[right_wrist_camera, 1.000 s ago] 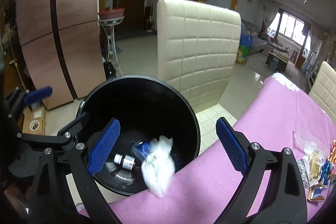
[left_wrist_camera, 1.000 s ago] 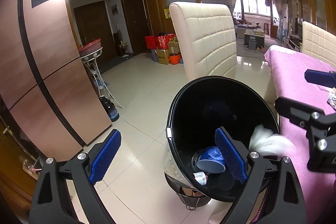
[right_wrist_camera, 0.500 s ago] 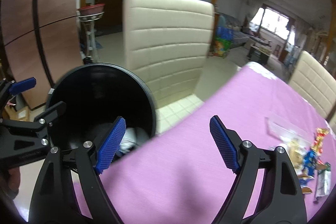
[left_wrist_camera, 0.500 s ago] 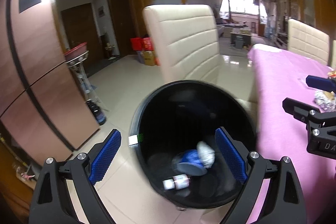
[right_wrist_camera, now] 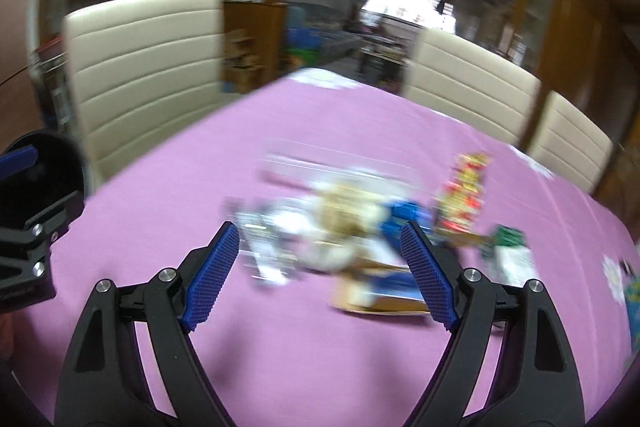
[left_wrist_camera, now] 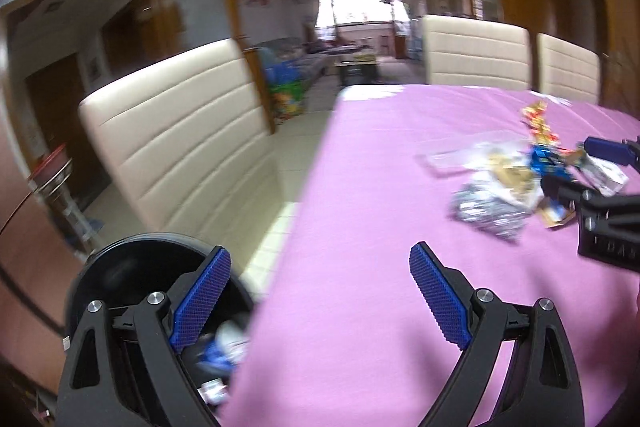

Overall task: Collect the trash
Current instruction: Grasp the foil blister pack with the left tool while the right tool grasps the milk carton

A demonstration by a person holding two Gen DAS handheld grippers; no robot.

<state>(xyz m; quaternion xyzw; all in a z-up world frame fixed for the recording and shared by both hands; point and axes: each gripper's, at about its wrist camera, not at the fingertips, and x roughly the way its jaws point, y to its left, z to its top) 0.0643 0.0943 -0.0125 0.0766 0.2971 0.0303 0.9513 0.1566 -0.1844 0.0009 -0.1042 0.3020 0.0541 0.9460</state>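
**Two open grippers, one blurred litter heap**

Both black grippers, left (left_wrist_camera: pixel 320 301) and right (right_wrist_camera: pixel 320 271), spread ribbed blue pads around nothing. Crinkled foil and paper wrappers (right_wrist_camera: pixel 360 231) lie heaped on the smooth pink tablecloth (right_wrist_camera: pixel 280 347), smeared beyond telling apart. The round glossy black bin (left_wrist_camera: pixel 120 267) sits beside the table, half hidden.

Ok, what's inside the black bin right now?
In the left wrist view the black bin holds blurred scraps: something blue, something white and a small labelled piece. The left hand-held gripper and the pink tablecloth hide the rest.
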